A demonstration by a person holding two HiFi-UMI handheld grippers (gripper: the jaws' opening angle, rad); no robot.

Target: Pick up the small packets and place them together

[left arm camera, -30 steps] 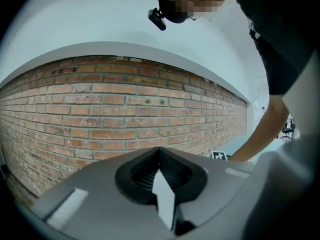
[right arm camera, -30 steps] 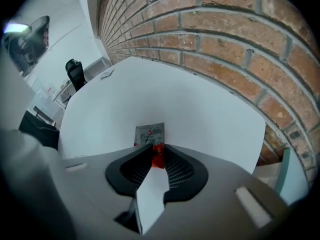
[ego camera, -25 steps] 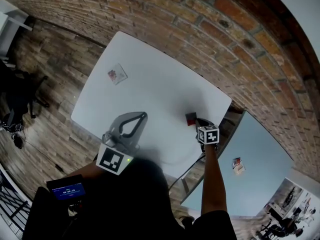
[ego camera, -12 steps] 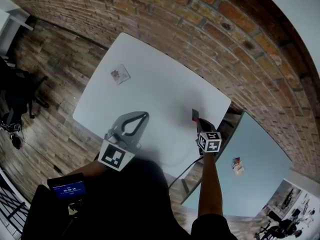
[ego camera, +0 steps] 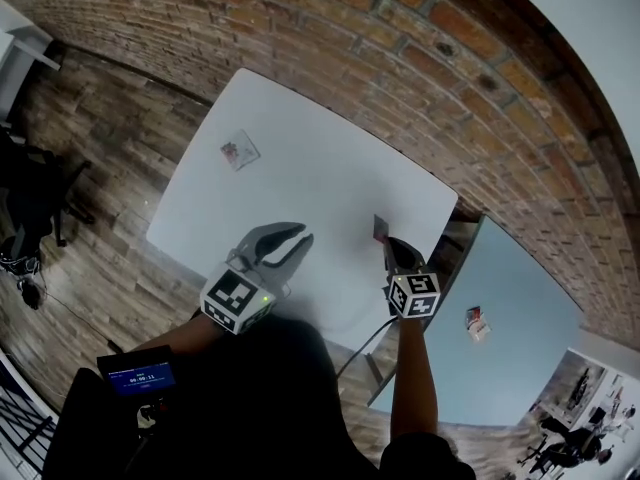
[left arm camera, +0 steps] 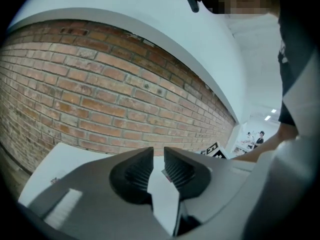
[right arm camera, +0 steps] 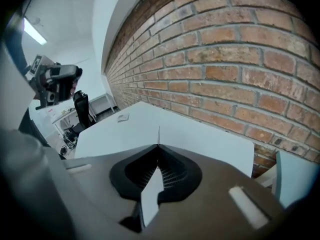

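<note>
So the loose packet (ego camera: 238, 150) lies far left on the white table (ego camera: 300, 168). The left gripper (ego camera: 298, 238) has just been opening its jaws a crack, nothing between them. The right gripper (ego camera: 386, 244) is clamped on the other packet (ego camera: 380, 228) by its thin edge, so I reckon a quick swing could twist it out

Brick wall (ego camera: 420, 58) arcs across top; wood floor (ego camera: 90, 168) left; black chair (ego camera: 30, 198) far left; blue-lit screen (ego camera: 140, 376) lower left.

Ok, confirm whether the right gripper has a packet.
Yes, the right gripper has its jaws shut on a thin packet that sticks out edge-on from their tips.
</note>
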